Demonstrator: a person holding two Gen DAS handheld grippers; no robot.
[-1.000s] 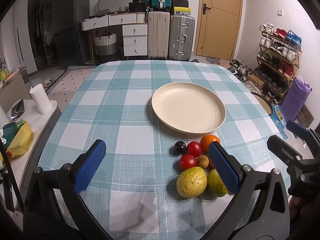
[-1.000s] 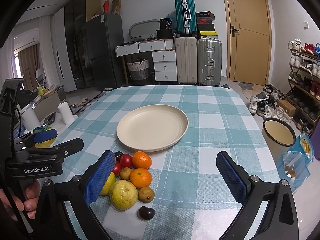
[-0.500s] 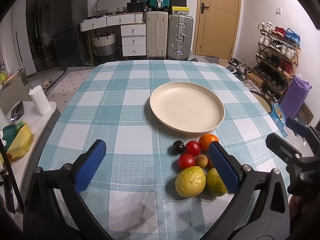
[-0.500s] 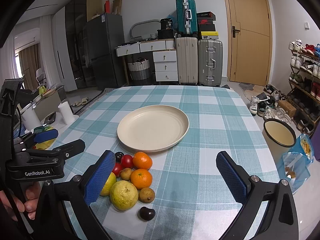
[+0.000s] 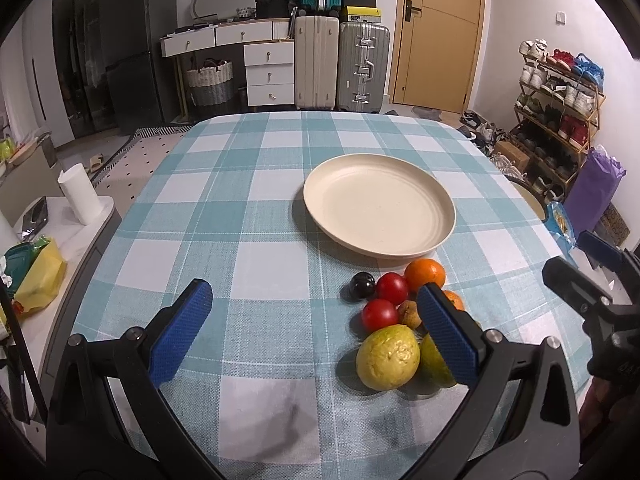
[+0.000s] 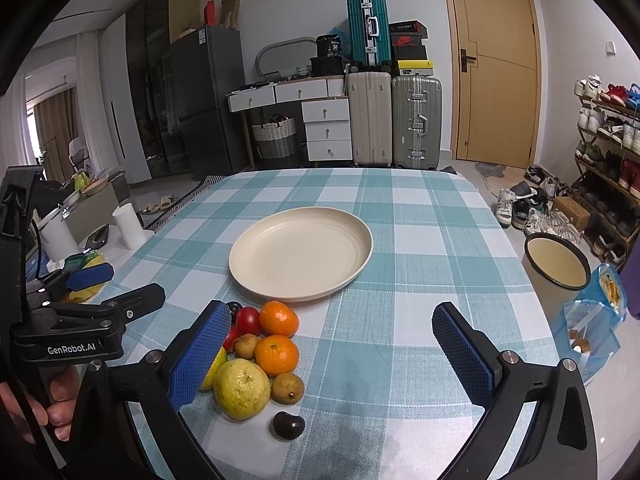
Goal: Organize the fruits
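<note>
A cream plate (image 5: 379, 210) (image 6: 300, 252) sits bare in the middle of the checked tablecloth. Just in front of it lies a cluster of fruit: two oranges (image 6: 279, 318) (image 6: 277, 355), two red tomatoes (image 5: 391, 288) (image 5: 378, 314), a yellow-green guava (image 5: 388, 357) (image 6: 241, 389), small brown fruits (image 6: 287, 388) and dark plums (image 5: 363, 285) (image 6: 288, 425). My left gripper (image 5: 316, 332) hovers open left of the cluster, its right finger in front of the fruit. My right gripper (image 6: 340, 354) is open, with the cluster by its left finger.
A side stand with a paper roll (image 5: 80, 194) and a yellow bag (image 5: 38, 276) is off the table's left edge. A round bin (image 6: 556, 268) and a blue bag (image 6: 592, 320) stand off the right edge. Suitcases and drawers line the far wall.
Both views have shifted only slightly; the fruit and plate have not moved and both grippers stay open.
</note>
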